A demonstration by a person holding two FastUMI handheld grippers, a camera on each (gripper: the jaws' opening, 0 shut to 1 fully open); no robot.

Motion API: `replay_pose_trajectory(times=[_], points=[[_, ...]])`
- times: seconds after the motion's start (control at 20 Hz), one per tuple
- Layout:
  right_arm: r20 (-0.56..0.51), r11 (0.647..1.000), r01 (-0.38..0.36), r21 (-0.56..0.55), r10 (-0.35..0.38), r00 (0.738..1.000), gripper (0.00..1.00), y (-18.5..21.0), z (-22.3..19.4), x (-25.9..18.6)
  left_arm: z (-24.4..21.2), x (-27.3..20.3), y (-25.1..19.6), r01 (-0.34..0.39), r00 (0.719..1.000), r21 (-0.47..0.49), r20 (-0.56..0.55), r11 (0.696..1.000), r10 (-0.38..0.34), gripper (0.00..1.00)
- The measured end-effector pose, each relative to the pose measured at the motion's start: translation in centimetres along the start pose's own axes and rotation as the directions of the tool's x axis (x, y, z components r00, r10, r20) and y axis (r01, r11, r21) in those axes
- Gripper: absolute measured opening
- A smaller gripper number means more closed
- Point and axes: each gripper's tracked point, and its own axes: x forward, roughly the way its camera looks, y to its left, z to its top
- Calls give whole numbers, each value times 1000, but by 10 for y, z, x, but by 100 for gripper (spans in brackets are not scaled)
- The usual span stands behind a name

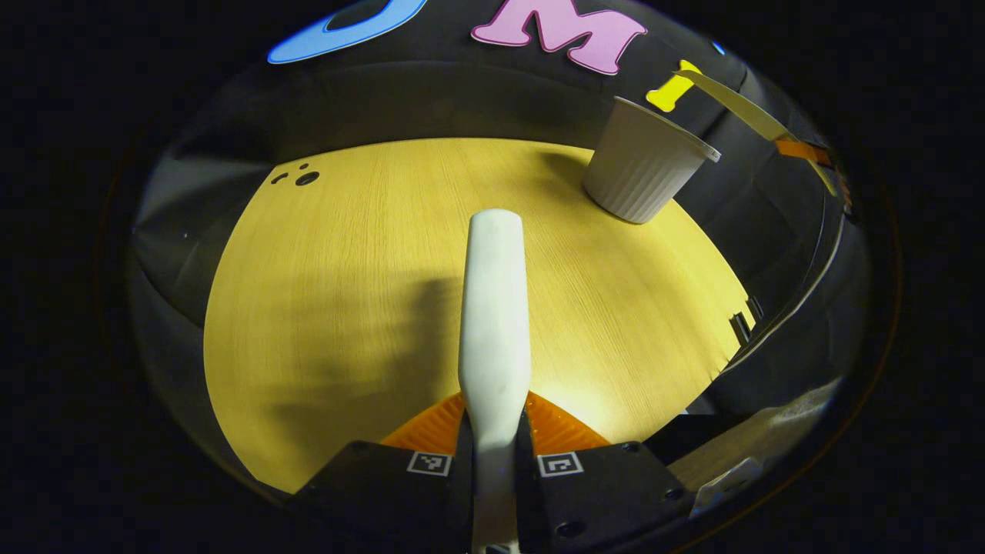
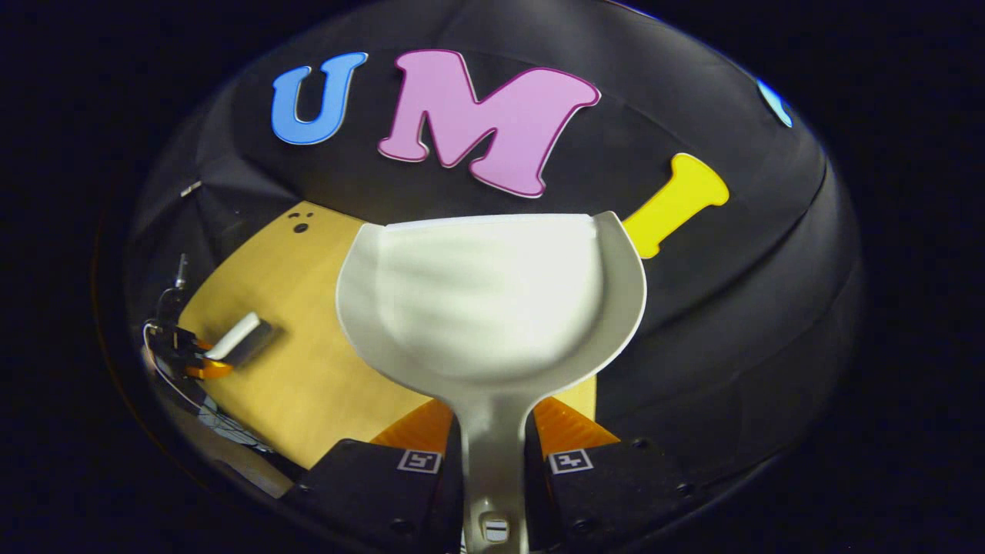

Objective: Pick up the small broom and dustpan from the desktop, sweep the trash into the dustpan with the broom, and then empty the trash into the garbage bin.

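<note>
In the left gripper view my left gripper (image 1: 495, 419) is shut on the white small broom (image 1: 495, 308), which points forward over the wooden desktop (image 1: 346, 269). The white ribbed garbage bin (image 1: 642, 165) stands at the desktop's far right corner. In the right gripper view my right gripper (image 2: 492, 427) is shut on the handle of the white dustpan (image 2: 485, 300). The pan is raised above the desktop (image 2: 308, 369), its mouth facing away towards the wall. I see no trash inside the pan. Far left, the left gripper (image 2: 202, 358) holds the broom (image 2: 238, 338) low over the wood.
A few small dark marks (image 1: 306, 178) sit at the desktop's far left corner. A pale strip (image 1: 754, 115) hangs against the wall behind the bin. Black cloth walls close the desktop in on the far and right sides.
</note>
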Motion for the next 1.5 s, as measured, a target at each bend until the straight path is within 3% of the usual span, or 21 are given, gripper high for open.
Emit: replay_pose_trajectory(times=[0.05, 0.35, 0.4, 0.45, 0.5, 0.95, 1.5], points=[[-6, 999, -35, 18, 35, 999, 34, 20, -14, -2, 2, 0, 1, -5, 1000, 3, 4, 1000, 5, 25], [-116, 979, -170, 109, 183, 976, 34, 117, -111, 3, 4, 1, 3, -30, 1000, 21, 5, 999, 30, 27], [-132, 975, -186, 123, 202, 970, 38, 129, -125, 6, 4, 1, 2, -32, 999, 21, 2, 999, 32, 26], [-156, 972, -194, 131, 213, 964, 34, 139, -140, 10, 4, 2, 3, -37, 999, 23, -1, 999, 37, 27], [-178, 973, -192, 131, 214, 960, 36, 145, -152, 15, 4, 5, 4, -46, 999, 28, -5, 999, 47, 26], [-296, 974, -179, 140, 214, 931, 36, 165, -231, 78, 0, 23, 20, -114, 992, 96, -33, 989, 118, 27], [-332, 963, -161, 215, 227, 916, 36, 167, -262, 119, -9, 43, 32, -147, 983, 159, -86, 976, 162, 26]])
